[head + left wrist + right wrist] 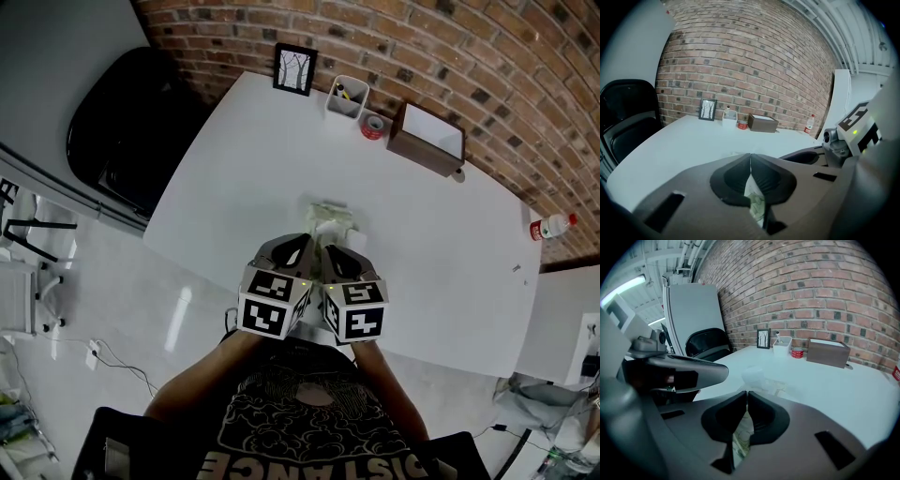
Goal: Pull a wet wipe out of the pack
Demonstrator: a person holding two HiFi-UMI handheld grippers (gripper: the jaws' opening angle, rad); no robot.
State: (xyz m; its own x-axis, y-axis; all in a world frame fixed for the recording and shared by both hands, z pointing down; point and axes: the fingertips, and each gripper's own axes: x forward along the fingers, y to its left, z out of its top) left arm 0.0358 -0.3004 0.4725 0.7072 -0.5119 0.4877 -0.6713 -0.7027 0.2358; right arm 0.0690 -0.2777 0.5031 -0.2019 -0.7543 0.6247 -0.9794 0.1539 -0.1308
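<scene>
The wet wipe pack [330, 220], pale with a greenish print, lies on the white table [234, 178] just beyond both grippers. My left gripper [302, 242] and right gripper [330, 251] sit side by side at its near end. In the left gripper view the left gripper [751, 157] is shut, with the pack's pale film [757, 201] pinched between its jaws. The right gripper [746, 394] is likewise shut on the pack's film [739, 437]. Ahead of it the rest of the pack [774, 387] and its whitish lid [753, 375] show. No pulled-out wipe is visible.
Along the brick wall stand a picture frame [294, 68], a white holder [347, 97], a red tape roll [373, 127] and a brown box [427, 139]. A bottle [551, 226] lies at the table's right edge. A black chair [131, 122] stands to the left.
</scene>
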